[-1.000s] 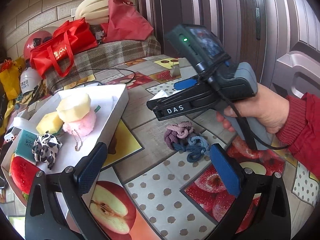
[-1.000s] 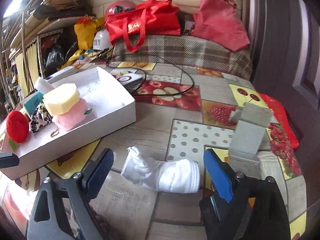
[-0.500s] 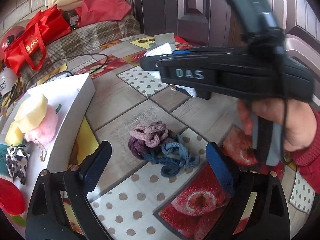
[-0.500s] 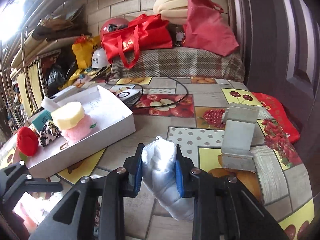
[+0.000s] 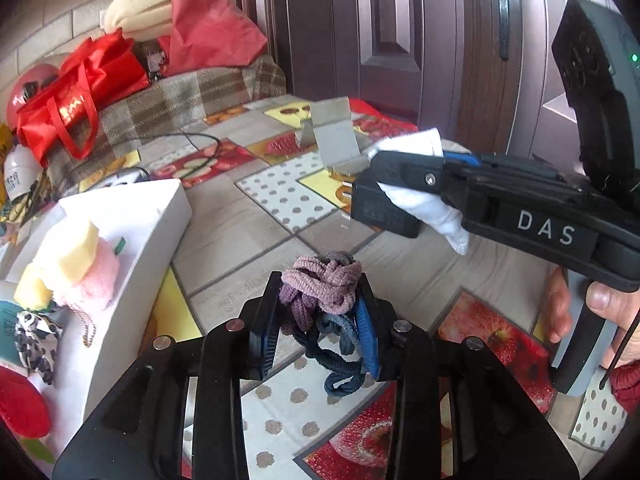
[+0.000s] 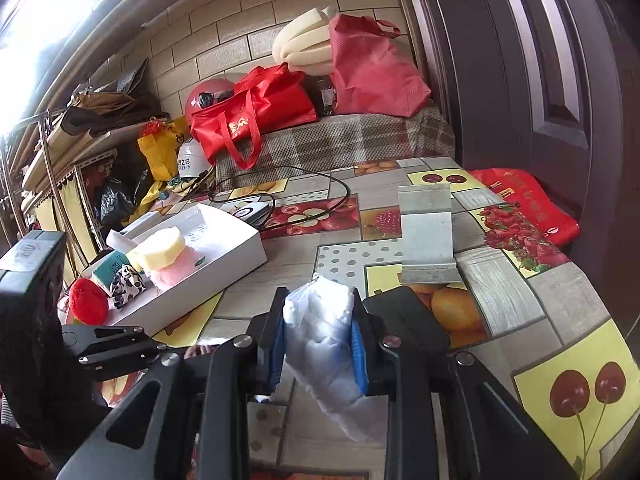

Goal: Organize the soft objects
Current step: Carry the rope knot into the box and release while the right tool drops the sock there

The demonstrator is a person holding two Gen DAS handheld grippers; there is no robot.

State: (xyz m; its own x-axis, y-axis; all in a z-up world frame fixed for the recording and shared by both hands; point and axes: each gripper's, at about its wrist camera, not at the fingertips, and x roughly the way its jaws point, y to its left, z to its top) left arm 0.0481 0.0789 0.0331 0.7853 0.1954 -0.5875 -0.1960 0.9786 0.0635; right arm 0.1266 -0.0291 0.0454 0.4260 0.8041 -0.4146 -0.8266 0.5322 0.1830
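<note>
My left gripper is shut on a bundle of pink, purple and blue hair ties, held just above the table. My right gripper is shut on a white glove, lifted off the table; it also shows in the left wrist view to the right of the hair ties. A white box stands at the left and holds a yellow sponge, a pink pompom, a leopard-print scrunchie and a red soft toy.
A grey metal stand stands on the fruit-print tablecloth at the back right. A black cable loops behind the box. Red bags and foam rolls sit on a plaid bench at the back. A dark door is at the right.
My left gripper has closed on the hair ties and lifted them. My right gripper, shut on the glove half a second ago, has carried it up and toward the box.
</note>
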